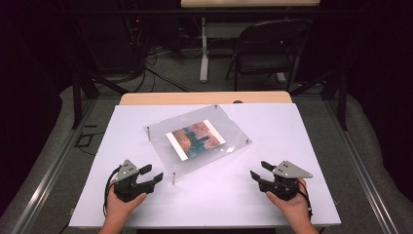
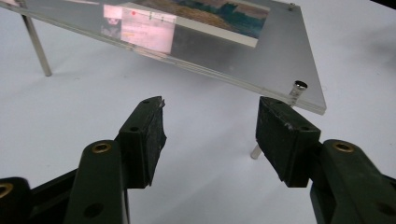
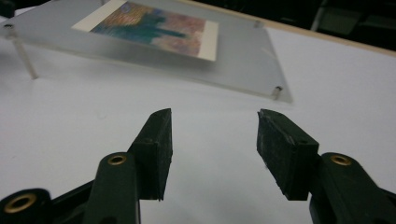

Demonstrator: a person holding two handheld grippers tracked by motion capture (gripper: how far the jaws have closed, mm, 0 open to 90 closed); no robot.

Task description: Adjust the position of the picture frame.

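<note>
A clear acrylic frame [image 1: 221,122] stands on thin metal legs at the middle of the white table, tilted, with a colourful picture [image 1: 196,139] sandwiched inside. My left gripper [image 1: 152,174] is open near the frame's front corner leg [image 1: 174,178]. In the left gripper view the frame [image 2: 280,60] hangs just ahead of my jaws, and that leg [image 2: 294,100] rises by the right one. My right gripper [image 1: 259,170] is open to the right of the frame, nothing between its jaws. The right gripper view has the frame [image 3: 243,56] and picture [image 3: 154,28] farther off.
The white tabletop [image 1: 272,204] has bare room in front of and beside the frame. A wooden strip [image 1: 204,97] runs along its far edge. Beyond stand a dark folding chair [image 1: 265,48] and a table leg [image 1: 204,48] with cables on the floor.
</note>
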